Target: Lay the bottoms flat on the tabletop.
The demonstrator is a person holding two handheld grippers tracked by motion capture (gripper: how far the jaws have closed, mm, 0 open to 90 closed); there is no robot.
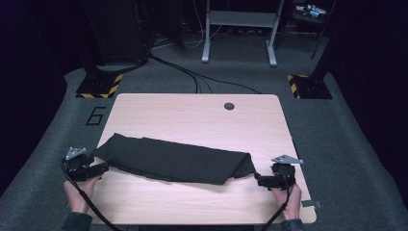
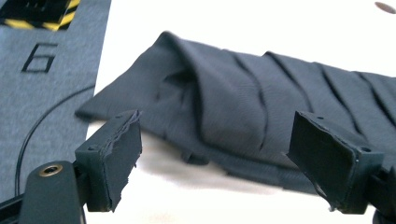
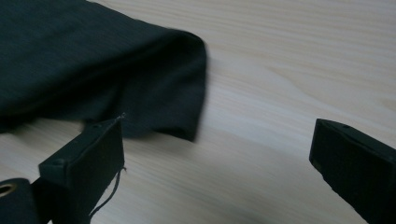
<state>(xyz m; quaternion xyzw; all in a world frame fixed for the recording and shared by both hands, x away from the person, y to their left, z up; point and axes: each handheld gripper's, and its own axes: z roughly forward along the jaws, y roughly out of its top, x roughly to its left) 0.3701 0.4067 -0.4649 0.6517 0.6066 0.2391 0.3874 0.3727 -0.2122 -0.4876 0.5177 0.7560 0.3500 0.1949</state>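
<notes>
A dark folded cloth [image 1: 175,159] lies stretched across the light wooden table [image 1: 192,115], from its left edge to the right of centre. My left gripper [image 1: 103,167] sits at the cloth's left end, open; in the left gripper view the pleated cloth [image 2: 243,112] lies just beyond the gap between the jaws [image 2: 217,158]. My right gripper [image 1: 260,180] is at the cloth's right end, open. In the right gripper view the cloth's corner [image 3: 154,93] lies ahead of the left jaw, with bare wood between the fingertips [image 3: 217,158].
A round cable hole [image 1: 229,106] sits near the table's far edge. A small grey plate [image 1: 312,204] lies at the front right corner. Beyond the table are grey carpet, a floor mark "6" [image 1: 96,115], cables and striped stand bases [image 1: 98,86].
</notes>
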